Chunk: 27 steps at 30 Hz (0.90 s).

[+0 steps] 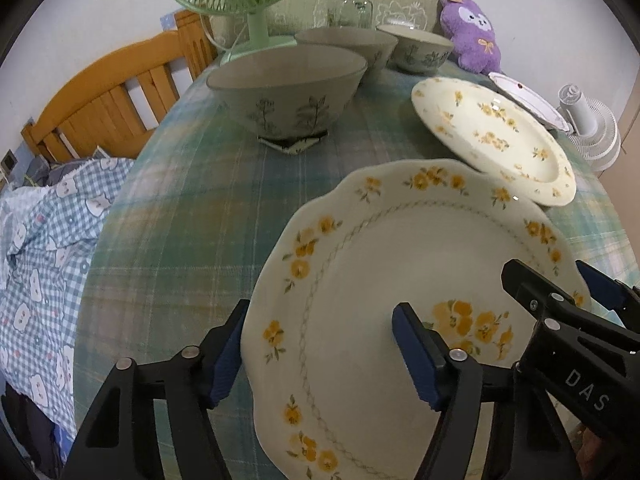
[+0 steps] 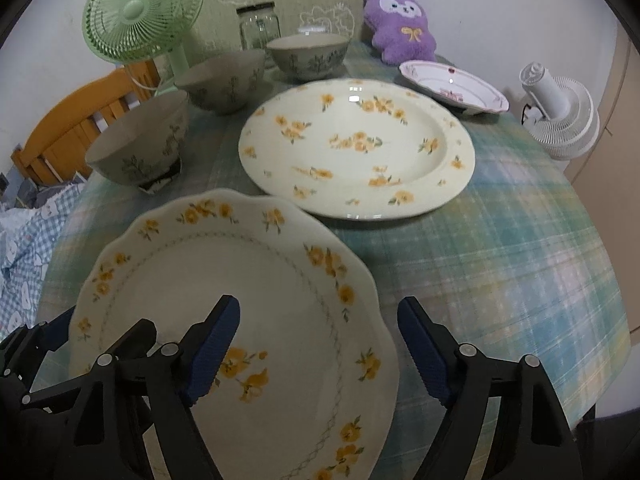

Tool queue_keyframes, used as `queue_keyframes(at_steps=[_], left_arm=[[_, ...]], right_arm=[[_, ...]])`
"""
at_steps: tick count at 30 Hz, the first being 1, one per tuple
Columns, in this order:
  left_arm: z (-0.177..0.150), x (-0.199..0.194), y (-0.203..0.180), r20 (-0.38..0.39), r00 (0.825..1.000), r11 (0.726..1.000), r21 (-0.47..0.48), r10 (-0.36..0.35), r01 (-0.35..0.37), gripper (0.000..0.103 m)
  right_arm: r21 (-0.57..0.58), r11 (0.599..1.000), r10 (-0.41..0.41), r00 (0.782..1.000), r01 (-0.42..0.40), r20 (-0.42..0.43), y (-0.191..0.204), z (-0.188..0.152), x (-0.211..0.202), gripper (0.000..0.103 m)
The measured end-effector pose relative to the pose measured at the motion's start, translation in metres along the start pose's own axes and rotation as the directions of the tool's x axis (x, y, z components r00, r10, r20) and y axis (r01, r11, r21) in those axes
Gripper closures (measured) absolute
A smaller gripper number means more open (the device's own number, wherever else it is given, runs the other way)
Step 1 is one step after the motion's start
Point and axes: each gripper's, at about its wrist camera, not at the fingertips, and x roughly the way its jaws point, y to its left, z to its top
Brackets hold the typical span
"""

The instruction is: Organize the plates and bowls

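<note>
Both grippers reached forward low over the near edge of the scalloped plate, jaws spread wide. The left gripper straddled its left rim, one blue ribbed pad outside, one over the glossy face; the right gripper straddled the right rim likewise. Whether any pad touched could not be told. Beyond lay a round cream plate with yellow flowers, three matte grey bowls and a pink-rimmed dish on the plaid tablecloth.
</note>
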Motion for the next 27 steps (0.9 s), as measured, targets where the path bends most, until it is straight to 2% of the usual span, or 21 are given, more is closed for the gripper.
queue_keyframes(at_steps=[5,7,21,24,27], left_arm=[[0.001,0.0,0.0,0.005,1.0,1.0,0.006,-0.004,0.004,0.033],[0.002,0.0,0.002,0.004,1.0,1.0,-0.002,-0.004,0.004,0.036],[0.006,0.0,0.003,-0.024,1.0,1.0,0.009,-0.014,0.014,0.041],[0.007,-0.001,0.005,-0.021,1.0,1.0,0.006,-0.012,0.012,0.046],[0.006,-0.003,0.005,-0.018,1.0,1.0,0.011,-0.017,0.017,0.046]], right_arm=[[0.015,1.0,-0.004,1.0,0.005,-0.027,-0.001,-0.001,0.006,0.03],[-0.007,0.999,-0.036,0.998,0.035,-0.056,0.002,-0.002,0.012,0.033],[0.013,0.999,-0.041,0.994,0.043,-0.098,0.001,0.003,0.012,0.034],[0.016,0.999,-0.046,0.994,0.048,-0.103,0.001,0.002,0.011,0.034],[0.022,0.998,-0.05,0.993,0.052,-0.108,0.001,0.001,0.01,0.035]])
